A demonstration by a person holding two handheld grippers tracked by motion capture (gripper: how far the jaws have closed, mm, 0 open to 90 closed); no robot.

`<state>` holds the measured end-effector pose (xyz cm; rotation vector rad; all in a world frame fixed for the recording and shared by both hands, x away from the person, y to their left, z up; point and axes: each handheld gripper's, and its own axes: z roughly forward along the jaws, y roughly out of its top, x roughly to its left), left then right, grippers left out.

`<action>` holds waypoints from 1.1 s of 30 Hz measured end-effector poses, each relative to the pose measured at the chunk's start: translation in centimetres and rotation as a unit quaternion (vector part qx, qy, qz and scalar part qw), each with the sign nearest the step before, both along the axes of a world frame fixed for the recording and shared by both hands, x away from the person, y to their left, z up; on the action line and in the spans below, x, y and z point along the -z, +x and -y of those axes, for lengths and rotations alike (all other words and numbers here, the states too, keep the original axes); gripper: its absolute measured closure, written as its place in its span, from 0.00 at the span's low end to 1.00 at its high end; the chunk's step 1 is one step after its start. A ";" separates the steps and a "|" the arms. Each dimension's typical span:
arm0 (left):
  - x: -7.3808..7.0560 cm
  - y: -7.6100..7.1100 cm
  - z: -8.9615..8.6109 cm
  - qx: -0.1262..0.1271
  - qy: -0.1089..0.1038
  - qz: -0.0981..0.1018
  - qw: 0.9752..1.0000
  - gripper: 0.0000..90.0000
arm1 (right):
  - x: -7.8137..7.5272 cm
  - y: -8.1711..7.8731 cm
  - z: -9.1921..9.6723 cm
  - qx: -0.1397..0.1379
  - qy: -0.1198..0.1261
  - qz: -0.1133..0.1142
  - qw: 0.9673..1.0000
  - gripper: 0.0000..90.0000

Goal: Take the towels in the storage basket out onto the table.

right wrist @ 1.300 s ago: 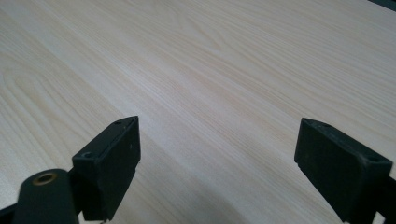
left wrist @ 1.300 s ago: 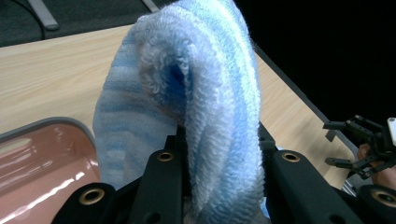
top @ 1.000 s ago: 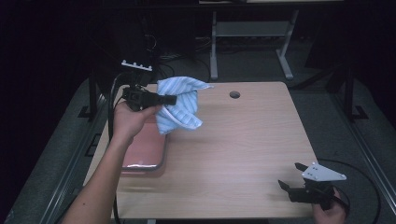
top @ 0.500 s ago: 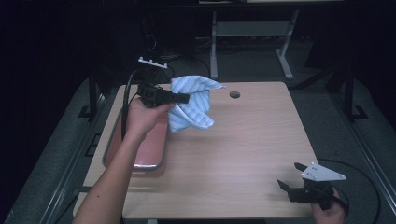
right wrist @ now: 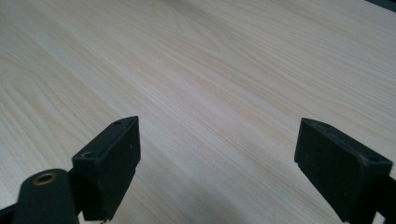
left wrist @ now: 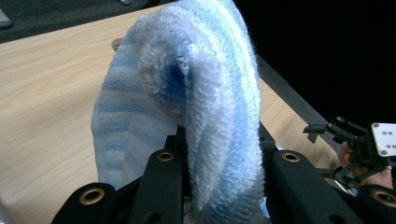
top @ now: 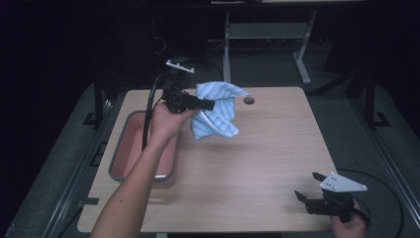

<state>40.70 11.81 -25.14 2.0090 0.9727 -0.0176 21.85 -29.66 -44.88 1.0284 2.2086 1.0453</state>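
My left claw [top: 208,105], clamped on the blue striped towel [top: 218,115], has carried it rightward off the pink tub [top: 119,148], so it's clear of there now. The towel hangs from the claw above the tabletop [top: 257,148]. My right claw [top: 304,197] rests at the near right edge, jaws apart, well away.

Blue-and-white striped towel [top: 216,115], pink basin [top: 130,144]
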 end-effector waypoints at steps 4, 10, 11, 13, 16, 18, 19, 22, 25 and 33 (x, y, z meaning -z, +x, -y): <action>0.6 0.4 1.2 0.008 0.003 -0.005 1.000 0.80 | 0.0 0.0 0.0 0.000 0.001 0.000 1.000 0.15; 1.6 0.8 3.2 0.019 0.004 -0.014 1.000 0.80 | -0.1 0.0 0.0 -0.002 0.001 0.001 1.000 0.15; 1.8 0.8 3.5 0.021 0.006 -0.014 1.000 0.80 | -0.1 0.0 0.0 -0.002 0.001 0.000 1.000 0.15; 2.0 0.9 3.9 0.024 0.007 -0.014 1.000 0.80 | -0.1 -0.1 0.0 -0.001 0.001 0.002 1.000 0.15; 2.4 1.0 4.3 0.025 0.008 -0.017 1.000 0.80 | -0.2 -0.1 -0.1 -0.001 0.001 0.004 1.000 0.15; 2.7 1.1 4.7 0.028 0.009 -0.019 0.999 0.80 | -0.2 -0.1 -0.1 -0.001 0.000 0.005 1.000 0.15; 2.8 1.1 4.9 0.028 0.010 -0.021 0.999 0.80 | -0.2 -0.1 -0.1 -0.002 0.001 0.004 1.000 0.15; 3.4 1.3 5.4 0.032 0.008 -0.025 0.999 0.80 | -0.2 -0.1 -0.2 -0.004 -0.001 0.004 1.000 0.15; 3.9 1.4 6.1 0.037 0.014 -0.029 0.999 0.80 | -0.2 -0.1 -0.3 -0.004 -0.002 0.005 1.000 0.15; 5.2 1.8 7.4 0.039 0.020 -0.039 0.998 0.80 | -0.2 -0.2 0.0 0.001 0.003 0.005 1.000 0.15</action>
